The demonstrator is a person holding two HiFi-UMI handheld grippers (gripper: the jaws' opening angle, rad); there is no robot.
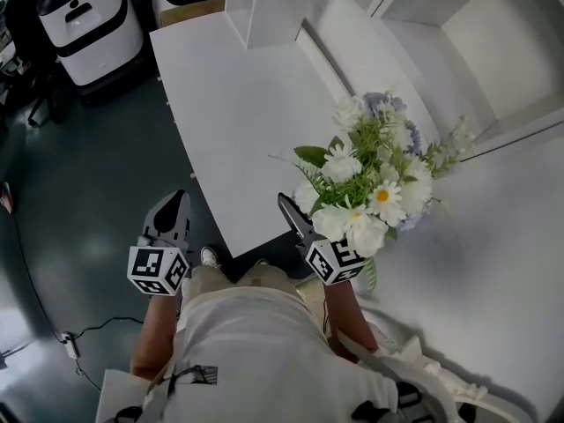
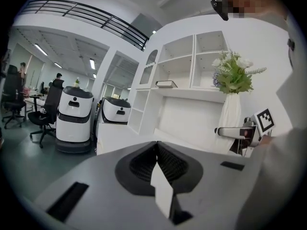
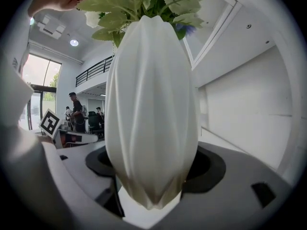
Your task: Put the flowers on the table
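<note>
Nearest in the head view is the person's torso [image 1: 256, 351], in white. Just ahead of it is the left gripper [image 1: 179, 198], its jaws pressed together, over dark floor [image 1: 88, 174]. The right gripper [image 1: 286, 205] is level with it. The flowers [image 1: 370, 183], white and pale blue with green leaves, spread above and to the right of the right jaws. A white desk [image 1: 238, 104] lies ahead of both pairs of jaws.

Left gripper view: the left gripper [image 2: 156, 150] has its jaws fully closed, with nothing between them. To the right of these jaws the right gripper [image 2: 235, 131] meets a white vase [image 2: 230, 111] that carries the flowers [image 2: 232, 73]. Beyond the jaws stand a white shelf unit [image 2: 192, 56] and, further left, two white wheeled machines [image 2: 74, 119].

Right gripper view: the right gripper [image 3: 151, 195] has its jaws parted and clamped on the lower body of the ribbed vase [image 3: 151, 109], which stands upright. Leaves of the flowers [image 3: 139, 4] show above the jaws. The left gripper [image 3: 72, 138] shows to their left.
</note>
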